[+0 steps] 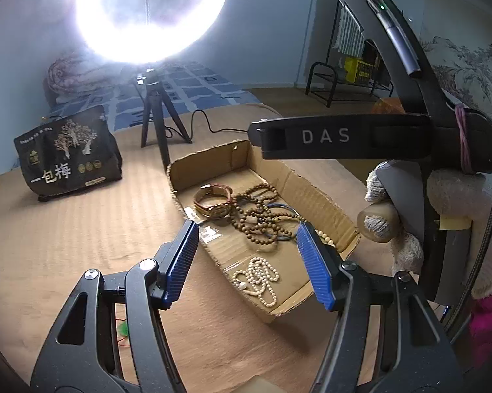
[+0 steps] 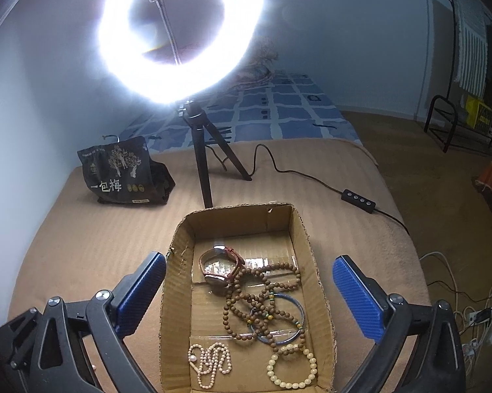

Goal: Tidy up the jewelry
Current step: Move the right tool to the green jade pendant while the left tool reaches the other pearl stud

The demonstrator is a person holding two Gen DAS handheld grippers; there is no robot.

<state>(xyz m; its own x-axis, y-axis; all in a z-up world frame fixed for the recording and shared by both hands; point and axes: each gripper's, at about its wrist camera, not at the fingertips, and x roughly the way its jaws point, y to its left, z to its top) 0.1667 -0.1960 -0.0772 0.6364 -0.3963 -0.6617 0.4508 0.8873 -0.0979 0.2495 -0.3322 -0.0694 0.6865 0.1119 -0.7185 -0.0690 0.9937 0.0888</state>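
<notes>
The left claw (image 1: 247,263) hangs spread wide and empty just over the near edge of the cardboard tray (image 1: 324,203) on the tan tabletop (image 1: 82,222), with the pale pearl strand (image 1: 257,278) lying between its blue pads and the watch (image 1: 213,201) and brown bead strings (image 1: 255,216) just beyond them. The right claw (image 2: 247,291) is also wide and empty, its pads outside the tray's two side walls. From left to right lie the pearl strand (image 2: 209,365), watch (image 2: 221,270), brown beads (image 2: 262,298), blue bangle (image 2: 278,319) and cream bead bracelet (image 2: 291,365).
</notes>
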